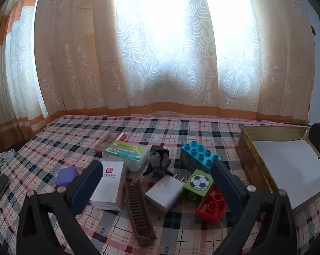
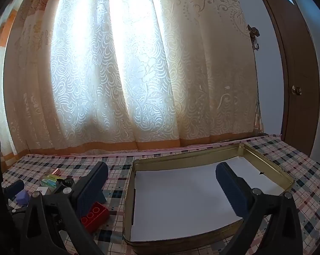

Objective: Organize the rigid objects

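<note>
Looking from the left wrist: left gripper (image 1: pixel 157 182) with fingers (image 1: pixel 86 188) spread wide, pinching nothing. Sitting right between and just past them on the plaid surface (image 1: pixel 202 127), a pile of small hard things. Counting: one white charger plug (image 1: pixel 165 192), one brown folding comb (image 1: pixel 139 210) with its long side pointing away from the camera, one white box (image 1: pixel 110 186), one green floss box (image 1: pixel 128 152), one purple cube (image 1: pixel 66 175), one dark hair claw (image 1: pixel 159 161), one reddish flat box (image 1: pixel 111 139) at the back. Toy bricks, three: blue brick (image 1: pixel 199 156), green soccer-ball brick (image 1: pixel 198 183), red brick (image 1: pixel 212 207). Off to the right, one open gold tin (image 1: pixel 247 148) lined with white paper.

Looking from the right wrist: right gripper (image 2: pixel 162 189) hanging over the tin (image 2: pixel 181 156), fingers (image 2: pixel 232 191) spread wide, nothing pinched. Nothing in the tin but paper. Pile down at the left, red brick (image 2: pixel 95 214) nearest.

Probably easiest for the left gripper to grab, being nearer the pile, then to carry rightward to the tin.
</note>
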